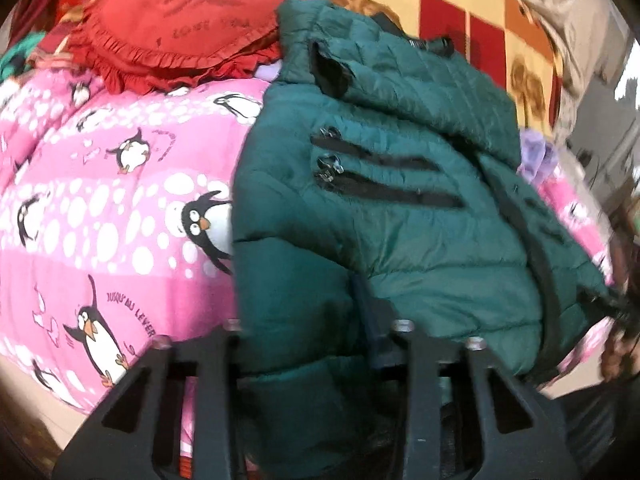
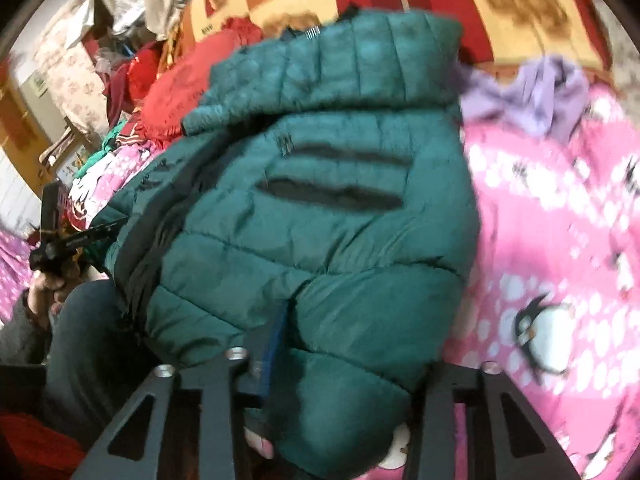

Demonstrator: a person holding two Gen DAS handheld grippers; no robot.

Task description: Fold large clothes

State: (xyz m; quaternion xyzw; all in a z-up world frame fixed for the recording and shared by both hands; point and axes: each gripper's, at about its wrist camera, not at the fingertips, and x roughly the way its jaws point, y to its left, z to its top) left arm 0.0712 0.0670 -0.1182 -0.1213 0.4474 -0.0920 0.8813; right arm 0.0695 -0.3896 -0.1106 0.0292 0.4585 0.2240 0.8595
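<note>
Dim warm light, motion blur, fisheye-warped edges

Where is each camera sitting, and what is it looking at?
Left wrist: rides the left tool, looking down along it at the green jacket on the penguin blanket; the tool pinches the jacket's hem.
Right wrist: rides the right tool, also pinching the hem; a hand holding the other tool shows at left.
Both see jacket, blanket and red cushion.

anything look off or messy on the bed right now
The green jacket lies rumpled, its hood flopped over the chest, with a purple cloth partly tucked under it. Clothes are heaped by the red cushion.
</note>
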